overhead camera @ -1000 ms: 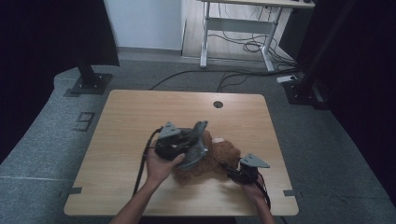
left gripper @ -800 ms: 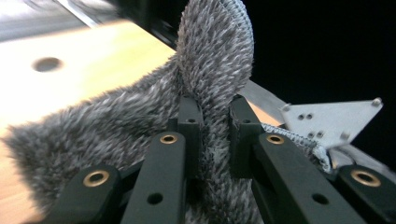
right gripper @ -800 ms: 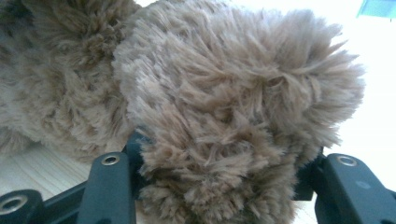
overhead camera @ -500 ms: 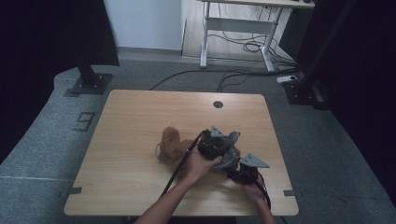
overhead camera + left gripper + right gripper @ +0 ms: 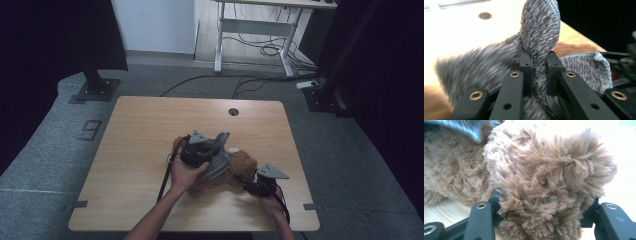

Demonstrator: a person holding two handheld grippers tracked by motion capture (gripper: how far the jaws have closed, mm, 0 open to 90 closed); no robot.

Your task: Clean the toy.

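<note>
L gripper (image 5: 216, 152) is clamped on a fold of grey knit cloth (image 5: 541, 32) (fuzzy on one side), w/ the cloth standing up between its pads and spilling to both sides. Just right of it, brown plush toy (image 5: 235, 172) lies on the worktop (image 5: 135, 145). R gripper (image 5: 250, 186) grips a furry limb of the toy (image 5: 544, 182), jaws pressed into the fur on both sides.

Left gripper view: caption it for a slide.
Left gripper shut on a fold of grey cloth above the wooden table.
</note>
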